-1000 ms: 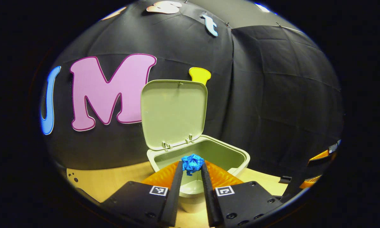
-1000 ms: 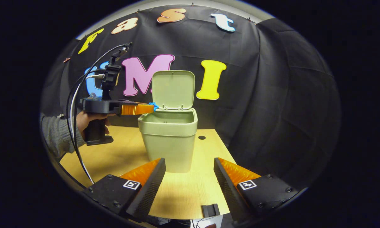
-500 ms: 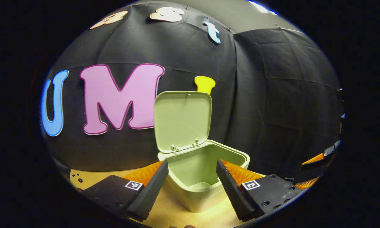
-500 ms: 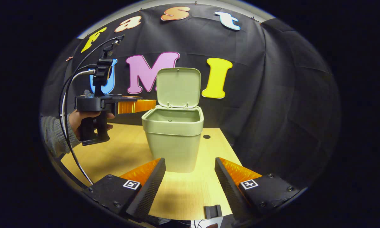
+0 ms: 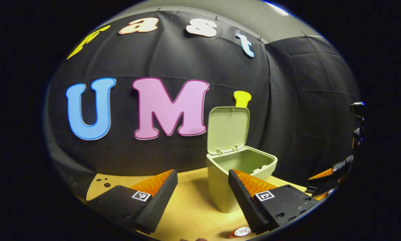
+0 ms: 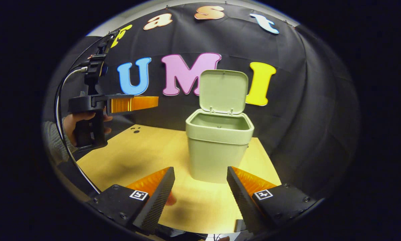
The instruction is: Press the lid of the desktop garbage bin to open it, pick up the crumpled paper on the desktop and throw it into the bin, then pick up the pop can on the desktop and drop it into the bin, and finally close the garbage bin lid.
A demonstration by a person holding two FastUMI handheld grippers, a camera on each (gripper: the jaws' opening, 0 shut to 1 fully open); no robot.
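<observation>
The pale green bin (image 6: 218,150) stands on the wooden desktop with its lid (image 6: 224,90) tipped up and back. In the left gripper view the bin (image 5: 240,177) sits just right of my fingers, its inside shadowed. My left gripper (image 5: 203,187) is open with nothing between its fingers; in the right gripper view the left gripper (image 6: 133,103) hovers left of the bin at rim height, held by a hand (image 6: 83,117). The pop can's top (image 5: 242,231) peeks out under my left gripper's right finger. My right gripper (image 6: 200,187) is open, low in front of the bin.
The desktop (image 6: 136,150) has bare wood left of the bin and small holes (image 6: 135,130) near its back left corner. Cables (image 6: 61,100) hang from the left gripper. A reddish shape (image 6: 170,200) shows beside my right gripper's left finger. The booth wall stands close behind the bin.
The left gripper opened over the bin and the blue crumpled paper left its fingers. It then drew back to the left, away from the bin. The right gripper shifted slightly left.
</observation>
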